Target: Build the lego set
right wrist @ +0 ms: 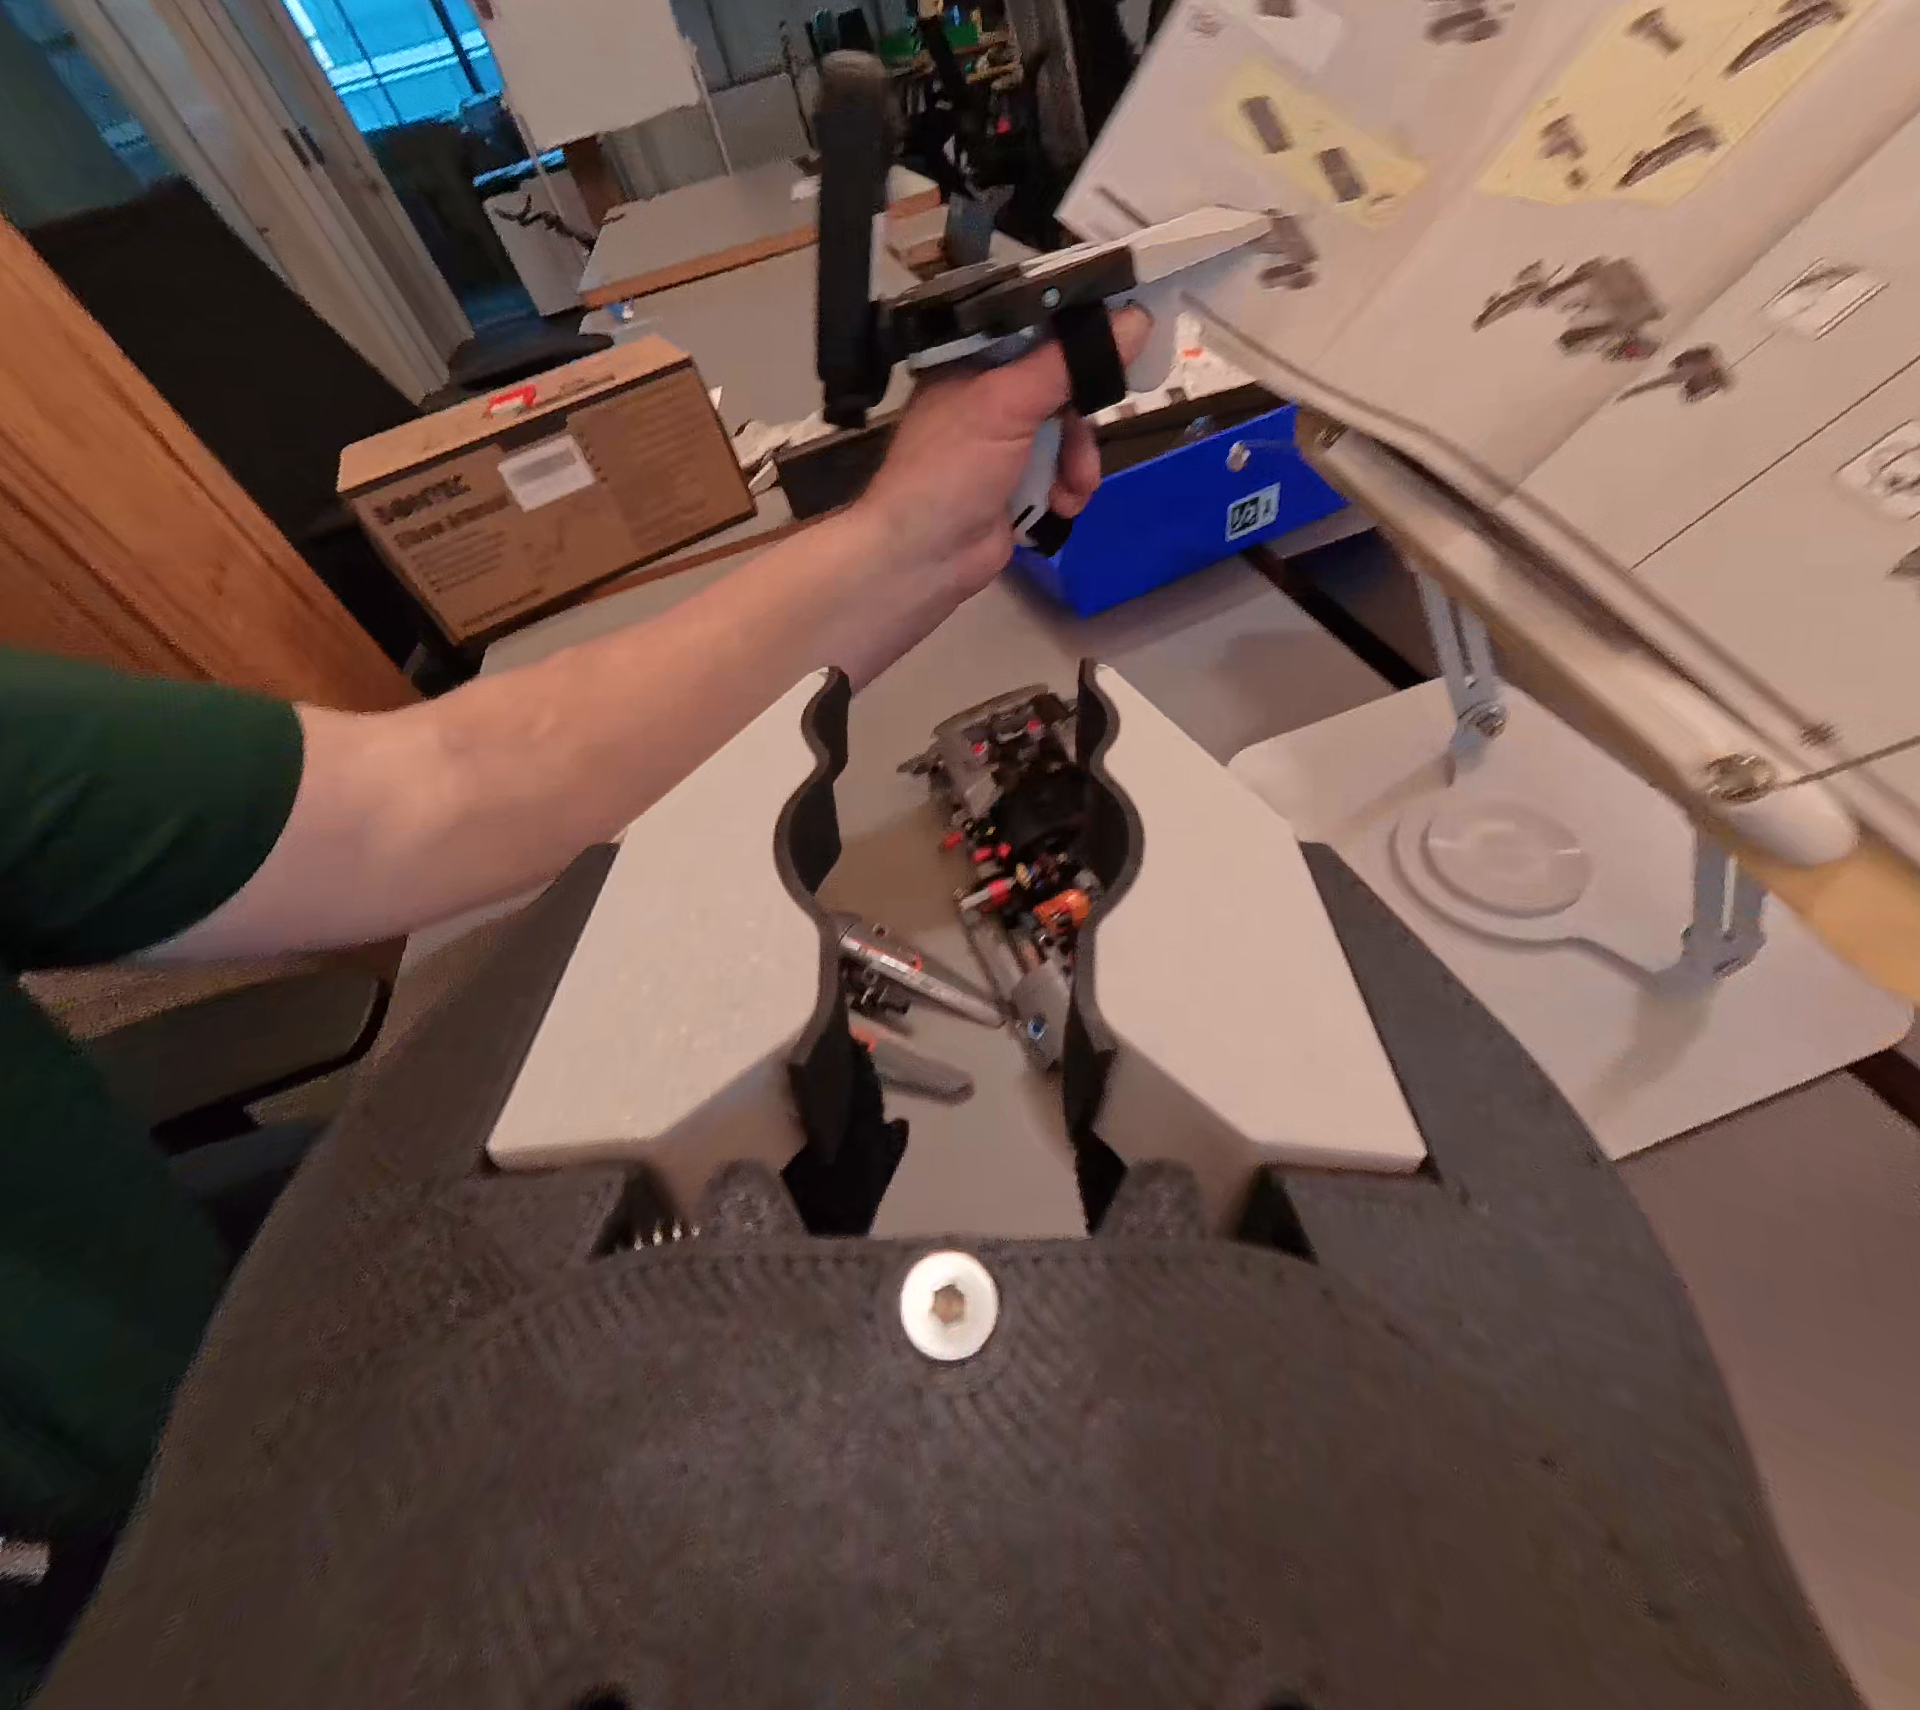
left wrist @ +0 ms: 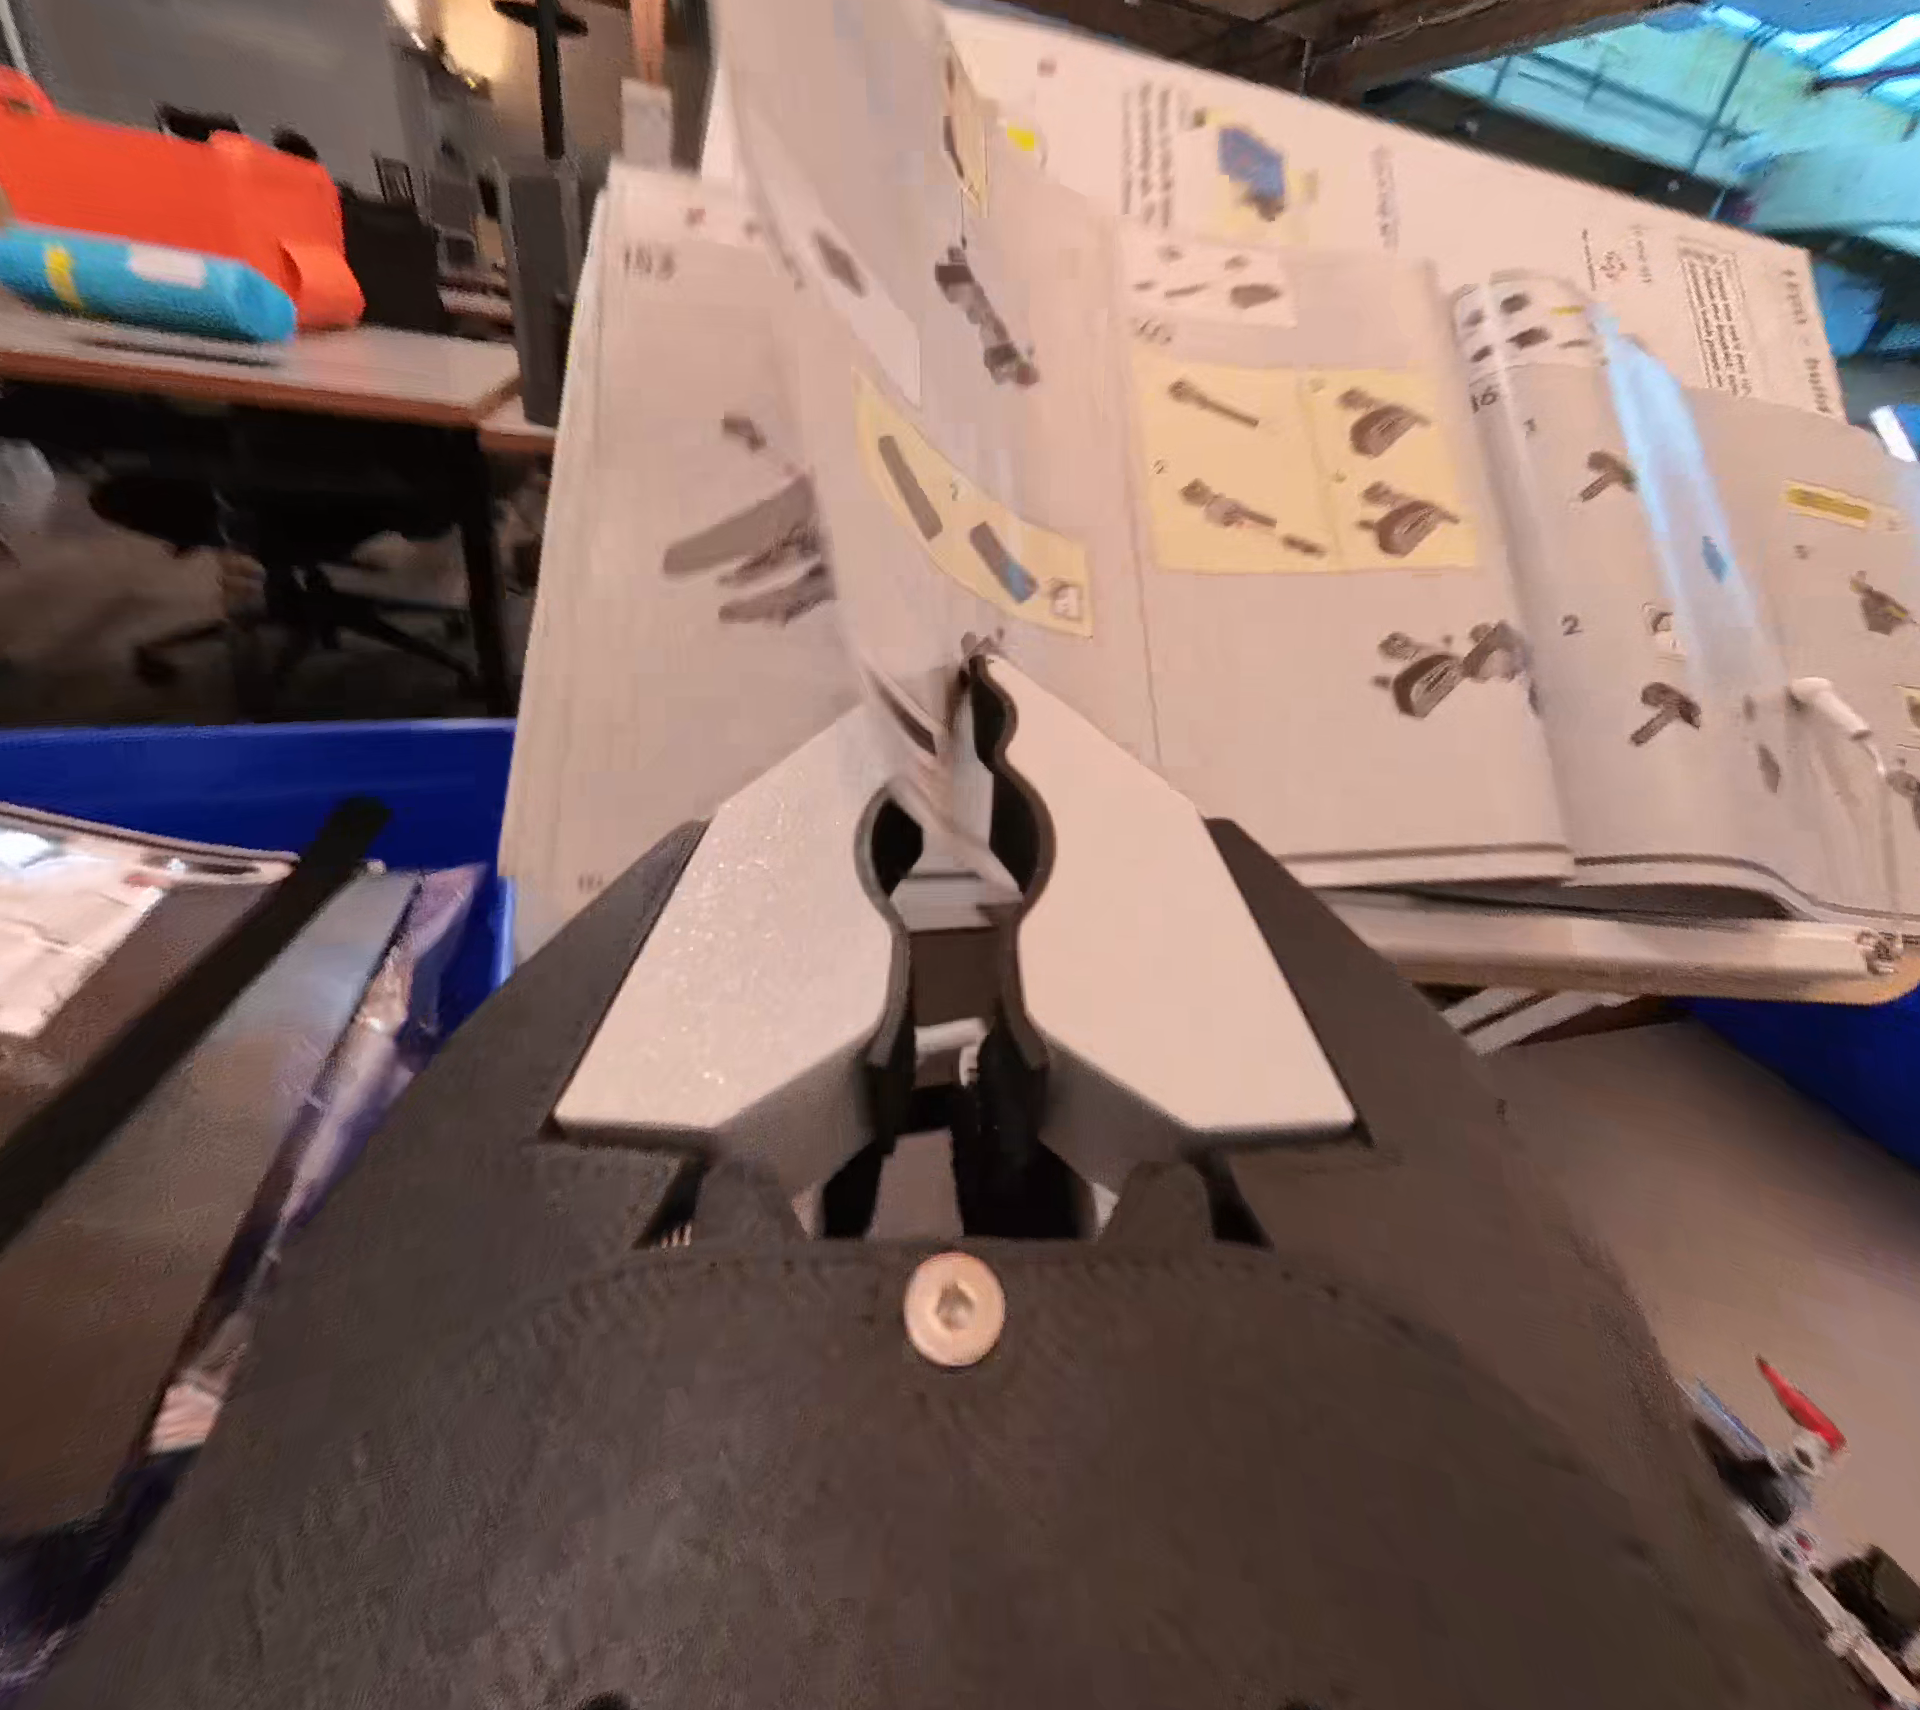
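Left gripper (left wrist: 961, 673): fingertips pinched on the lower edge of 1 page (left wrist: 831, 206) of the instruction booklet (left wrist: 1299, 517); the page stands lifted, curling upward, blurred. Booklet lies open on a tilted book stand (right wrist: 1558, 871) with a white base plate and metal hinged arms. In the right wrist view the same left gripper (right wrist: 1262, 237) meets the booklet's lower left corner, held by a person's hand (right wrist: 987, 455), bare forearm, dark green sleeve.

Right gripper (right wrist: 961, 684): fingers spread apart, holding nothing, hanging above the grey tabletop just left of the stand's base plate.

Partly built lego model (right wrist: 1023, 850): grey and black with red and orange bits, lying on the table left of the stand base, seen between the right gripper's fingers. 1 loose grey piece (right wrist: 914, 969) just beside it.

Blue bin (right wrist: 1174, 517) sits behind the stand, under the booklet's lower edge. Cardboard box (right wrist: 540, 476) farther left of the stand, near the table's far edge.
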A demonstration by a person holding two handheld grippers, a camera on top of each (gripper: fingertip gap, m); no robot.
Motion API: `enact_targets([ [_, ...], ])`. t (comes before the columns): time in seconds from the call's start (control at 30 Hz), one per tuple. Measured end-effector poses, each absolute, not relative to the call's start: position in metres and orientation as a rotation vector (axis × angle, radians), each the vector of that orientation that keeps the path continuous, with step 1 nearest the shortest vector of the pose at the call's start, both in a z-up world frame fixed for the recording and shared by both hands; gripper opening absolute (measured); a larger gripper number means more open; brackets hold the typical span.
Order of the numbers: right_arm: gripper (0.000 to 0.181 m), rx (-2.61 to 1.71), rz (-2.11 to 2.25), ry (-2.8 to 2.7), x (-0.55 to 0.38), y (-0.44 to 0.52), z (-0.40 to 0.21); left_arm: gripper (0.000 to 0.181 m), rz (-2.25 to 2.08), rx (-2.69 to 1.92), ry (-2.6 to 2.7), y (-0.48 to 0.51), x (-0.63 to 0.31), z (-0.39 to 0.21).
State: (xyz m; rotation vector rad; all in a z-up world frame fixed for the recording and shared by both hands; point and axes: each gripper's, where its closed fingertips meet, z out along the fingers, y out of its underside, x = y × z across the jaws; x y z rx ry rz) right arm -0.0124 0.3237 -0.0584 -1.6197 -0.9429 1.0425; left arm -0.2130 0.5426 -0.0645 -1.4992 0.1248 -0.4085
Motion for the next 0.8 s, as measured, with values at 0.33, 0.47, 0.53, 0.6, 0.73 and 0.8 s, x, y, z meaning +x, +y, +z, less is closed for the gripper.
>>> enact_targets([
  [0.33, 0.042, -1.668, 0.947, -1.028, 0.002, 0.270, -0.088, 0.043, -0.215, -1.589, 0.108, 0.529, -0.270, -0.090],
  [0.47, 0.042, -1.704, 0.844, -1.083, 0.009, 0.253, -0.106, 0.040, 0.016, -1.498, 0.351, 0.485, -0.257, -0.059],
  [0.53, 0.044, -1.714, 0.807, -1.116, 0.010, 0.244, -0.116, 0.035, 0.014, -1.479, 0.524, 0.460, -0.227, -0.060],
  [0.6, 0.045, -1.722, 0.786, -1.135, 0.010, 0.236, -0.125, 0.034, -0.031, -1.494, 0.685, 0.436, -0.192, -0.075],
  [0.73, 0.044, -1.723, 0.794, -1.149, 0.006, 0.222, -0.141, 0.037, -0.165, -1.442, 0.962, 0.380, -0.114, -0.115],
  [0.8, 0.043, -1.731, 0.805, -1.145, 0.003, 0.216, -0.148, 0.033, -0.104, -1.367, 1.046, 0.359, -0.085, -0.131],
])
